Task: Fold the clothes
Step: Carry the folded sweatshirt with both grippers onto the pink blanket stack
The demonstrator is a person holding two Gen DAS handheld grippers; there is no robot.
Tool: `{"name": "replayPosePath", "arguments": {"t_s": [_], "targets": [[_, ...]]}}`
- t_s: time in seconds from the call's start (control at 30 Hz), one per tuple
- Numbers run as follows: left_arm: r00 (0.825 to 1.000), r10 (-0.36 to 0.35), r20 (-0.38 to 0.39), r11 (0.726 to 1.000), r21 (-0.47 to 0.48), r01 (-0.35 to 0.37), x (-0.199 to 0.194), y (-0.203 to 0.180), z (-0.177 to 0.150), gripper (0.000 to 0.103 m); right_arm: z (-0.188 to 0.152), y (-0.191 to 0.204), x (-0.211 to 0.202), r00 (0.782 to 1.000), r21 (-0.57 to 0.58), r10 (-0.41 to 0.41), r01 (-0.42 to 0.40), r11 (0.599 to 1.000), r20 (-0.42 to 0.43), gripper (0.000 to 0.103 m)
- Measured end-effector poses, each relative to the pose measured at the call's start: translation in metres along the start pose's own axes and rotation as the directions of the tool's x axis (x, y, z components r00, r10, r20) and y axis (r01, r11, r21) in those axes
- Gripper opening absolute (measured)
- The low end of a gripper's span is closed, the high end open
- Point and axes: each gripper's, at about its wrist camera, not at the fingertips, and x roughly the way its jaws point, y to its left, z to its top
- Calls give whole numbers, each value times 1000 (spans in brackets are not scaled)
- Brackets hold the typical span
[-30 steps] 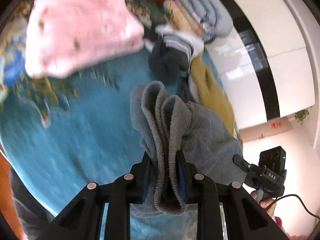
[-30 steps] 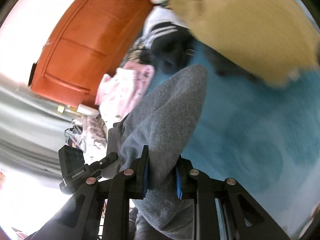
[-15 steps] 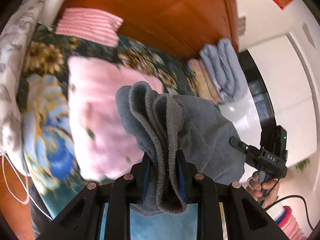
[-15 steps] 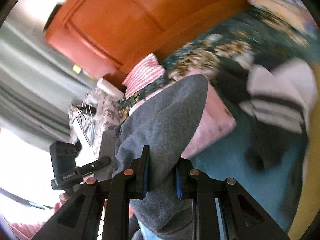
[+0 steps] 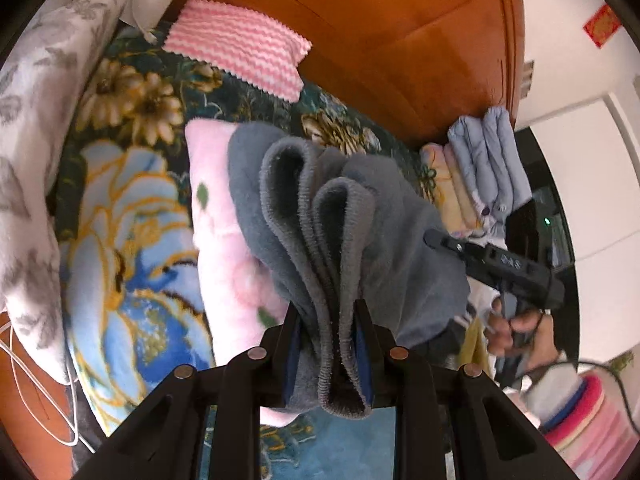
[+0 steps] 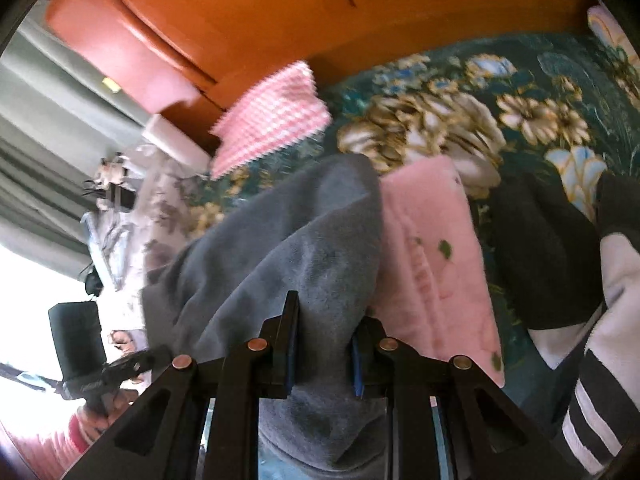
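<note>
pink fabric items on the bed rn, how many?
2. The pink zigzag-striped cloth lies by the wooden headboard; the plain pink folded garment lies nearer, partly behind the held grey garment. More may be hidden behind it.

Grey garment (image 5: 360, 216) (pink-white zigzag cloth (image 5: 240, 52))

One grey garment (image 5: 352, 216), two grippers (image 5: 329, 344), one pink garment (image 5: 224, 240).
</note>
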Motion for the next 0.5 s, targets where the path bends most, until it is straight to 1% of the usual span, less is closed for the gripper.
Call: {"name": "replayPosePath", "arguments": {"t_s": [0.07, 0.13, 0.2, 0.23, 0.3, 0.4, 0.47, 0.5], "targets": [[1000, 10, -5, 1000, 18, -10, -3, -3, 1, 28, -5, -10, 5, 1000, 20, -3, 3, 1000, -2, 22], [999, 37, -11, 998, 52, -37, -9, -12, 4, 31, -10, -10, 5, 1000, 24, -2, 2, 1000, 0, 23], [997, 67, -29, 992, 111, -63, -16, -23, 6, 38, -12, -7, -1, 1000, 21, -2, 2, 1000, 5, 26], [996, 85, -36, 987, 143, -79, -20, -28, 7, 43, -12, -6, -4, 1000, 19, -4, 4, 1000, 5, 28], [994, 109, -21, 975, 198, -103, -31, -38, 9, 44, -15, -1, -13, 1000, -4, -18, 18, 1000, 3, 28], [990, 137, 39, 956, 258, -142, -49, -55, 14, 44, -20, 4, -25, 999, -43, -47, 48, 998, 11, 28], [992, 118, 51, 940, 317, -128, -50, -74, 20, 44, -24, 4, -35, 996, -44, -75, 76, 996, 39, 28], [993, 110, 43, 928, 354, -118, -46, -85, 22, 44, -25, 3, -39, 995, -34, -84, 86, 996, 57, 28]]}}
